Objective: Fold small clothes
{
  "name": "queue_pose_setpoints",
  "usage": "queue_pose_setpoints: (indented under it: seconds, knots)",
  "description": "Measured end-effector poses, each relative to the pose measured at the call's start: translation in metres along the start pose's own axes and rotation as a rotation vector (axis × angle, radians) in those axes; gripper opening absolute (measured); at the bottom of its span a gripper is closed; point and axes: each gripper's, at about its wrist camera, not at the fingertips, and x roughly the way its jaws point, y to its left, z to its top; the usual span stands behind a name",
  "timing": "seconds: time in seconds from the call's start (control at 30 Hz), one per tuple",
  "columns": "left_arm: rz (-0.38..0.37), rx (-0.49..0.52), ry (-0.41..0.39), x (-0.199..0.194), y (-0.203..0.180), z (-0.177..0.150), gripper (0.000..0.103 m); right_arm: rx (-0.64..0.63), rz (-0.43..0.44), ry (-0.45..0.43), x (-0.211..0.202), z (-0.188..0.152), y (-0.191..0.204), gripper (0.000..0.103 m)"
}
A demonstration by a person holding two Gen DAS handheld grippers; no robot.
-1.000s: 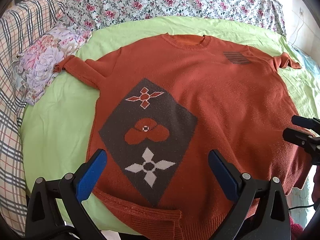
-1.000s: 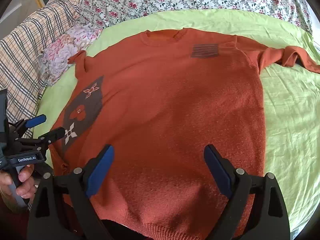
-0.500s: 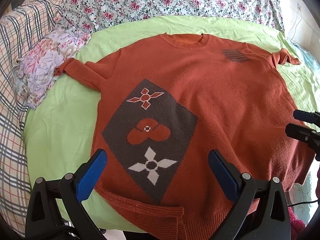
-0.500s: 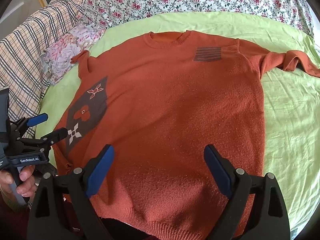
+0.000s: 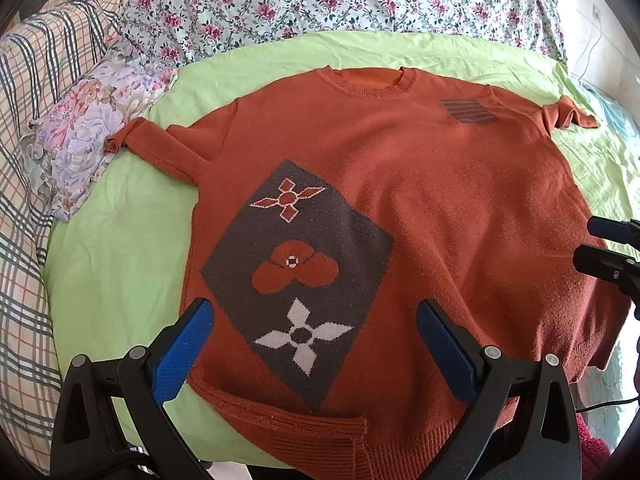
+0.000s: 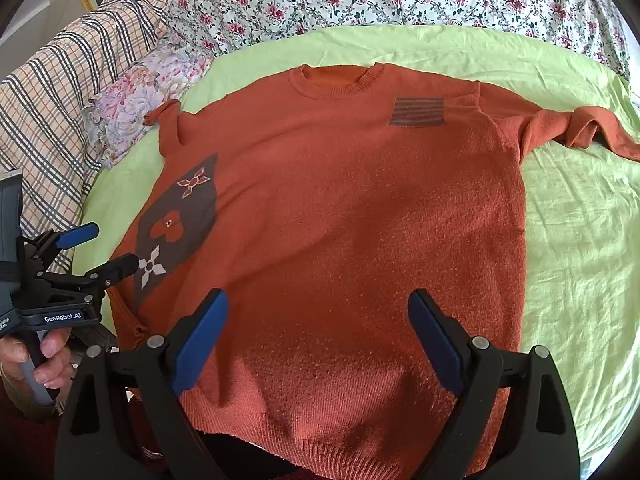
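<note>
1. left wrist view: the left tongs hover with their blue-padded fingers wide apart and nothing between them.
2. an orange sweater lies flat and face up on a green sheet just ahead of the tongs, its neck at the far end and its hem nearest them.
3. a grey diamond patch with three flower shapes sits straight ahead between the two fingers.
4. the hem at the near left corner is turned up in a narrow fold, just ahead of the left finger.
5. a flowered cloth lies far to the left, touching the sweater's short sleeve.
6. the right tongs show at the right edge, over the sweater's side, fingers apart.
7. right wrist view: the right tongs hover over the lower middle of the sweater, fingers spread wide and gripping nothing.
8. the left tongs are at the left edge, parted, near the grey patch; a hand holds their handle.
9. the far right sleeve is bunched on the green sheet.
</note>
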Motion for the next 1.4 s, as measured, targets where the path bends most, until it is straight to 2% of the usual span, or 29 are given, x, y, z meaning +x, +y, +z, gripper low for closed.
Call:
queue_pose_setpoints:
  seconds: [0.3,0.4,0.63,0.83,0.97,1.07,1.23,1.33,1.4]
  knots:
    - [-0.012,0.022,0.040,0.011,0.003,0.005,0.101,-0.002,-0.018,-0.033,-0.001,0.007,-0.005,0.091]
    - [-0.033,0.015,0.025,0.015,0.005,0.008,0.101,0.024,0.006,-0.035,0.000,0.013,-0.012,0.091]
    - [-0.039,0.008,0.057,0.030,0.011,0.016,0.101,0.054,0.019,-0.039,0.002,0.024,-0.026,0.091]
    - [-0.043,-0.001,0.079,0.043,0.013,0.026,0.101,0.077,-0.007,-0.076,-0.004,0.040,-0.048,0.091]
    - [-0.051,0.000,0.092,0.051,0.012,0.036,0.101,0.129,-0.015,-0.110,-0.011,0.053,-0.077,0.091]
    - [-0.057,-0.003,0.104,0.058,0.011,0.045,0.101,0.176,-0.040,-0.094,-0.011,0.066,-0.102,0.091]
    - [-0.061,0.009,0.118,0.068,0.007,0.057,0.101,0.248,-0.121,-0.147,-0.025,0.098,-0.164,0.091]
    - [-0.066,0.019,0.133,0.077,0.002,0.064,0.101,0.338,-0.224,-0.198,-0.037,0.133,-0.225,0.091]
    - [-0.071,0.020,0.144,0.082,-0.001,0.067,0.101,0.384,-0.273,-0.212,-0.040,0.151,-0.256,0.086]
